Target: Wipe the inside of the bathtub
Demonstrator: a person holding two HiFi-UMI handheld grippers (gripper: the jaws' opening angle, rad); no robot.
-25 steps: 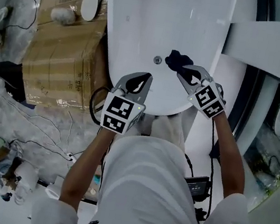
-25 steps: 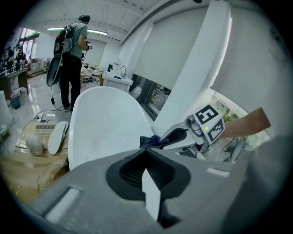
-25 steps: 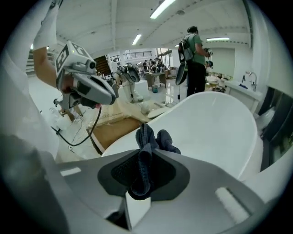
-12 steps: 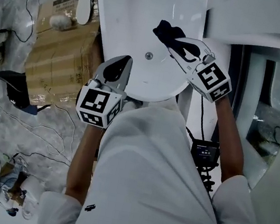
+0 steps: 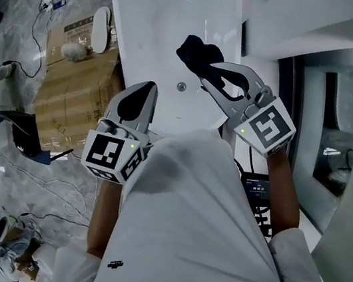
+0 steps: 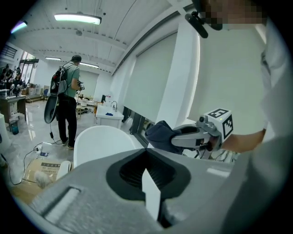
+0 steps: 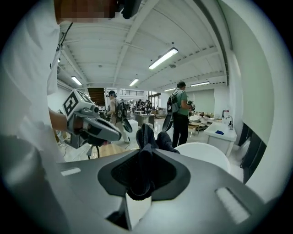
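Note:
The white bathtub runs away from me, its drain near my end. My right gripper hangs over the basin just beyond the drain, shut on a dark cloth that bunches out past its tips. In the right gripper view the cloth fills the closed jaws of the right gripper. My left gripper is over the tub's near rim, left of the drain, shut and empty. The left gripper view shows the left gripper with jaws together, and the cloth off to the right.
Flattened cardboard lies on the floor left of the tub with a white slipper on it. Cables and a small dark device lie on the floor. People with backpacks stand far off, near a white sink cabinet.
My right gripper has carried the cloth from beside the drain to a spot farther up the tub. The left gripper has stayed shut by the near rim.

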